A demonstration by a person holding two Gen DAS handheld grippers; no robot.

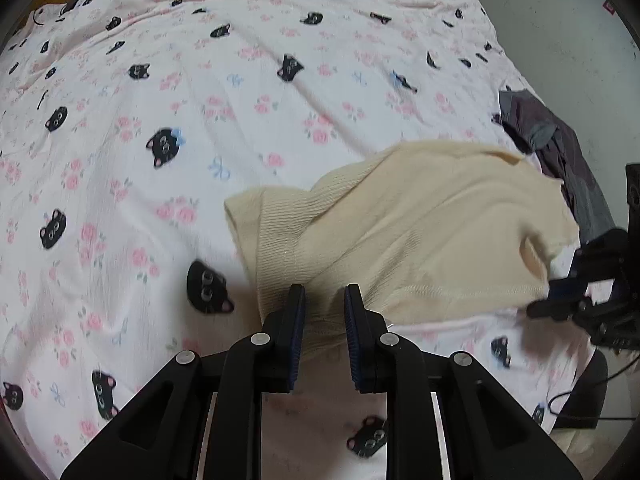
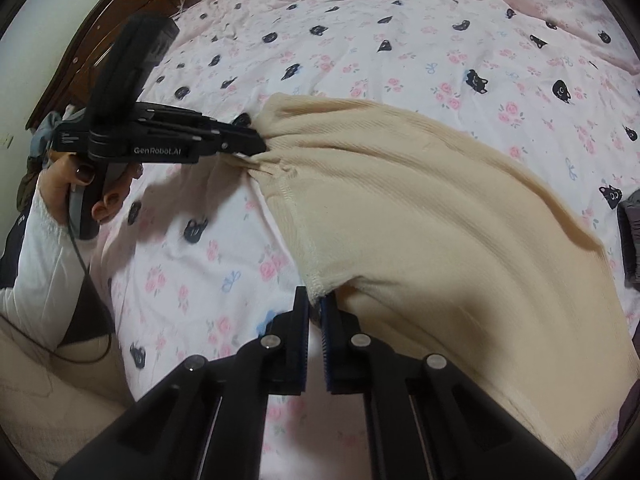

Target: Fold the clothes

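My left gripper (image 1: 325,300) and my right gripper (image 2: 316,300) both pinch the cream sweater (image 2: 420,200) on the bedsheet (image 1: 160,100).

We look along our right gripper (image 2: 315,300), its jaws nipped on the stitched hem corner of the cream knit garment (image 2: 420,208), which spreads toward two o'clock across the pink cat-print bedsheet (image 2: 360,40). At ten o'clock our left gripper (image 2: 260,145) pinches a bunched edge of the same garment; a hand (image 2: 76,188) in a white sleeve (image 2: 36,256) grips its handle.
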